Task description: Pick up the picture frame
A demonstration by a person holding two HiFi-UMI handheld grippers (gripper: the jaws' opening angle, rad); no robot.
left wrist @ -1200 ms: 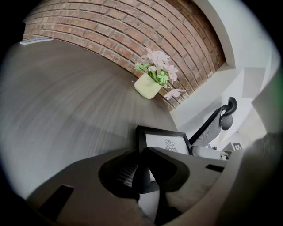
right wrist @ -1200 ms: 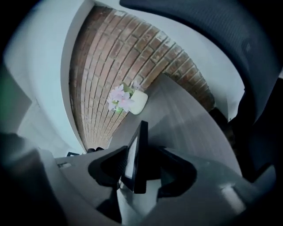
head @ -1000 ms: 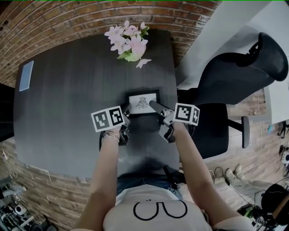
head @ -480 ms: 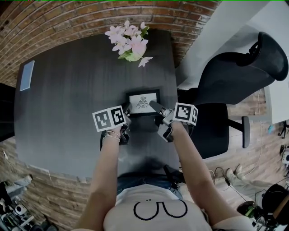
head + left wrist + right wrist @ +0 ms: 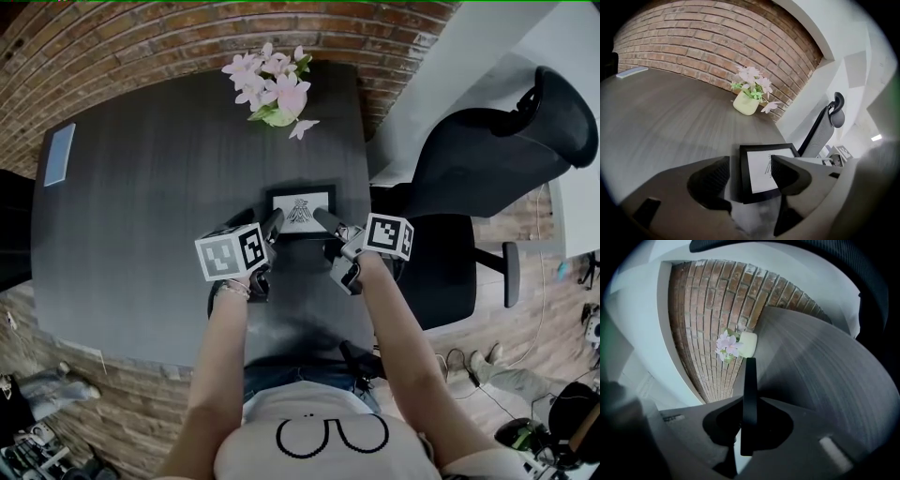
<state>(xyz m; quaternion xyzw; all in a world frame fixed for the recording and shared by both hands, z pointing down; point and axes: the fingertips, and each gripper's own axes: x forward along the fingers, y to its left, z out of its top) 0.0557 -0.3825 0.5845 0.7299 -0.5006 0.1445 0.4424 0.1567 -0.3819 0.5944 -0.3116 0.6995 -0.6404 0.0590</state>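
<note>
The black picture frame point(image 5: 300, 208) with a white print lies near the table's right edge. My left gripper point(image 5: 272, 225) is at its left side. In the left gripper view its jaws are opening: the fingers point(image 5: 710, 180) stand wide apart around the frame's point(image 5: 764, 168) left border, and no pad touches it. My right gripper point(image 5: 323, 221) is at the frame's right side. In the right gripper view the frame point(image 5: 749, 380) shows edge-on, and the right gripper point(image 5: 747, 423) is shut on it. I cannot tell whether the frame is off the table.
A pale vase of pink flowers point(image 5: 275, 89) stands at the far edge of the dark table point(image 5: 159, 187), against the brick wall. A light flat object point(image 5: 59, 154) lies at far left. A black office chair point(image 5: 497, 159) stands close by on the right.
My left gripper's jaws have come apart off the frame's left edge, and it has risen and rolled a little. The right gripper stays at the frame's right side.
</note>
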